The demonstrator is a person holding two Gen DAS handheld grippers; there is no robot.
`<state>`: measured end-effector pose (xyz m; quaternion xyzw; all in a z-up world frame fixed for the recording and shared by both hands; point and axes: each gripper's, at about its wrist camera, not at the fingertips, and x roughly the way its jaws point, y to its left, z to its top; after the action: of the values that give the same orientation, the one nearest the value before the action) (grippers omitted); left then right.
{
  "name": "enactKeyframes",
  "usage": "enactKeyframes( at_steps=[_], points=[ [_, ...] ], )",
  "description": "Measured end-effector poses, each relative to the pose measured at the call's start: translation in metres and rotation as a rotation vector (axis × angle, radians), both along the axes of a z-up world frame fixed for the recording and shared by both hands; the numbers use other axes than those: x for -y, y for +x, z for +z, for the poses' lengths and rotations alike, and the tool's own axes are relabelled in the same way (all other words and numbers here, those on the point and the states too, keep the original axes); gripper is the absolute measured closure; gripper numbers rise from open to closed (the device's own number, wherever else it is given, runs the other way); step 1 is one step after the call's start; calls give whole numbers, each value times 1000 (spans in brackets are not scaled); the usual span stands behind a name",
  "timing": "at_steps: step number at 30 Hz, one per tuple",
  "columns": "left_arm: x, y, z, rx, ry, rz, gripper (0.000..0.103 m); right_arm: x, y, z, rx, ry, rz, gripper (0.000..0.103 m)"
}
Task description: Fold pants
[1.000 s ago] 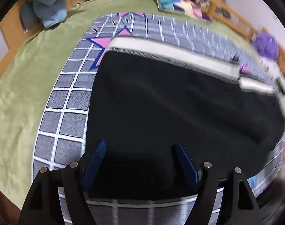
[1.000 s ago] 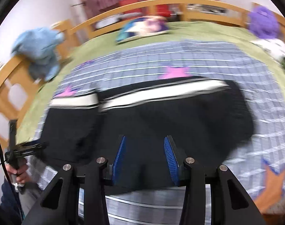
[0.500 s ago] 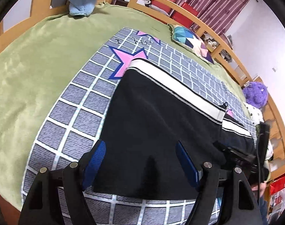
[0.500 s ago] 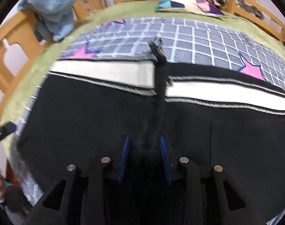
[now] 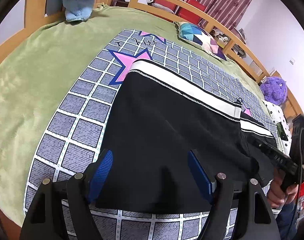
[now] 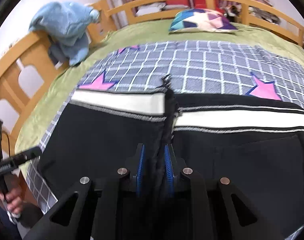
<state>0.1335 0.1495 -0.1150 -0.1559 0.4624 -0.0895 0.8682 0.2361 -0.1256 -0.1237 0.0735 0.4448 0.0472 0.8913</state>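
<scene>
Black pants (image 5: 172, 120) with a white side stripe (image 5: 184, 84) lie flat across the grey checked blanket (image 5: 82, 108). My left gripper (image 5: 150, 156) hangs open over the near left corner of the pants, with nothing between its pads. My right gripper (image 6: 154, 150) sits low on the middle of the pants (image 6: 102, 136). Its jaws are closing on a raised ridge of black fabric (image 6: 169, 108) that runs up to the striped edge. The blue pads (image 6: 141, 160) press that ridge from both sides. The left wrist view shows the right gripper's body (image 5: 272, 154) at the right, in a hand.
The checked blanket lies on a green bedspread (image 5: 32, 70) inside a wooden bed rail (image 6: 32, 46). A blue plush (image 6: 68, 26) hangs on the rail at the far left. A patterned cushion (image 6: 202, 20) lies at the back and a purple plush (image 5: 274, 90) at the right.
My right gripper has come down onto the middle of the pants and its jaws have narrowed around a fabric ridge. My left gripper has stayed open and has rolled a little.
</scene>
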Motion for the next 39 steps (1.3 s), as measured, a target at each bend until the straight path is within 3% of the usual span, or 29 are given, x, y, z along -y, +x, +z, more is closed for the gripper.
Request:
enactKeyframes(
  at_steps=[7,10,11,12,14,17,18,20,23,24,28,31,34,35,36,39],
  points=[
    [-7,2,-3,-18,-20,20,27,-11,28,-33,-76,-53,18,79],
    [-8,2,-4,-20,-27,22,27,-15,31,-37,-69,-66,40,72],
    [-7,2,-4,-20,-29,20,27,-16,32,-37,-70,-79,35,78],
    [-6,3,-5,-21,-28,17,27,-15,33,-36,-71,-81,29,97],
    [-5,3,-5,-24,-23,13,27,-5,32,-27,-52,-10,26,98],
    [-4,2,-3,-14,0,13,27,29,16,6,89,155,-55,98],
    [-4,1,-3,-9,9,15,27,42,15,9,103,226,-84,98],
    [-5,2,-4,-14,12,17,27,49,19,3,85,256,-116,98],
    [-7,4,-6,-25,10,30,27,31,32,-29,-74,121,-93,94],
    [-8,4,-6,-25,16,41,27,26,32,-37,-108,85,-82,86],
    [-16,3,-10,-44,41,82,27,33,2,-25,-81,166,-136,66],
    [-26,5,-19,-94,7,84,27,33,-27,-19,-80,253,-152,65],
    [-38,6,-33,-162,-96,74,27,19,-54,-25,-101,233,-110,66],
    [-40,4,-35,-172,-129,73,27,16,-59,-30,-97,218,-92,79],
    [-43,3,-37,-174,-154,73,27,11,-65,-36,-87,203,-77,85],
    [-42,1,-41,-182,-172,77,27,10,-70,-38,-68,205,-103,85]
  ],
)
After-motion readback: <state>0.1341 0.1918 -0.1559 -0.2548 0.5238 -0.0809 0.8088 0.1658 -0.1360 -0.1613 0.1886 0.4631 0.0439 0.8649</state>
